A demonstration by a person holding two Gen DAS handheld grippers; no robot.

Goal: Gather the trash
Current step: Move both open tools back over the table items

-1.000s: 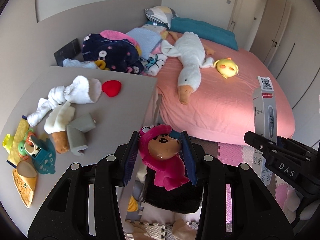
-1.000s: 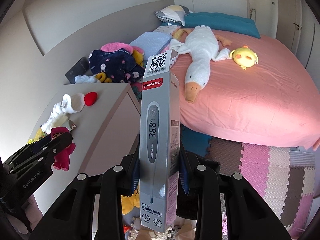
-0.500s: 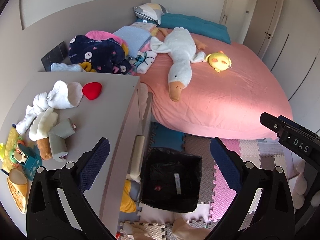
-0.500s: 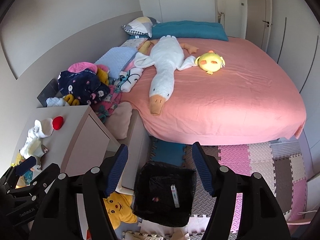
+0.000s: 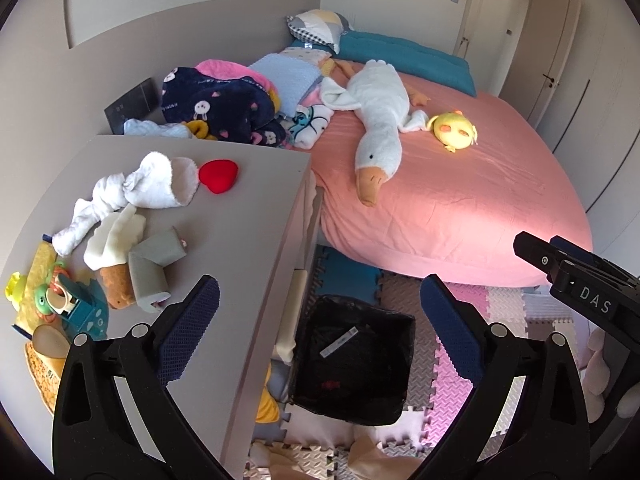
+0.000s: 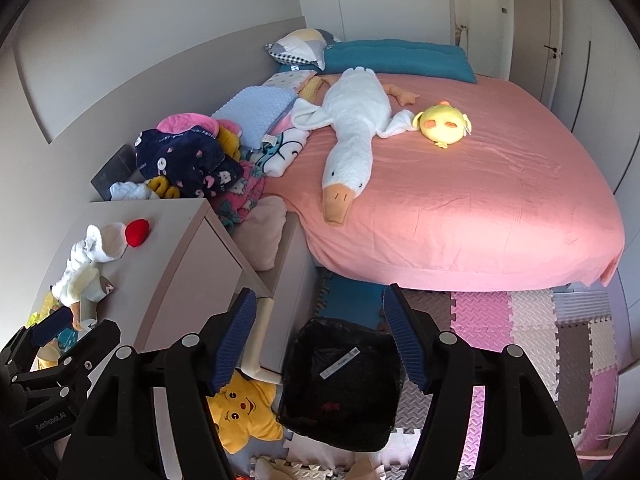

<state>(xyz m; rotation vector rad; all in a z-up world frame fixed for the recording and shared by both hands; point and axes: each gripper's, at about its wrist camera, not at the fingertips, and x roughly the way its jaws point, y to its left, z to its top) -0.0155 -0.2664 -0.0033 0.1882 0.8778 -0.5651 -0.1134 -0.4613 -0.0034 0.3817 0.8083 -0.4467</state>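
Left gripper (image 5: pixel 318 308): jaws spread to their widest, nothing between the pads, hanging above the bin. Right gripper (image 6: pixel 318 334): jaws parted to a middling width, likewise empty, over the same bin.

Black bin (image 5: pixel 394 362): on the foam floor mats (image 6: pixel 532 320), just right of the grey cabinet (image 5: pixel 248 208) and near the foot of the bed. Lined with a dark bag. Inside lay a long grey box (image 5: pixel 339 342), slanted, and a small pink-red item (image 5: pixel 329 385), too dim to make out clearly.

Yellow star plush (image 6: pixel 242 412): on the floor, left of the bin, against the cabinet's base.

Cabinet top, near to far: a teal and yellow toy cluster (image 5: pixel 60 304) at the left edge; grey and cream soft pieces (image 5: pixel 148 260); a white plush (image 5: pixel 136 188); a red heart (image 5: pixel 218 176) touching it on the right.

Bed (image 6: pixel 480 208): pink sheet, to the right and beyond. On it a long white goose plush (image 6: pixel 352 136), a round yellow chick (image 6: pixel 444 122) just right of it, heaped clothes (image 5: pixel 224 108) along the left side, a teal pillow (image 6: pixel 396 58) farthest.
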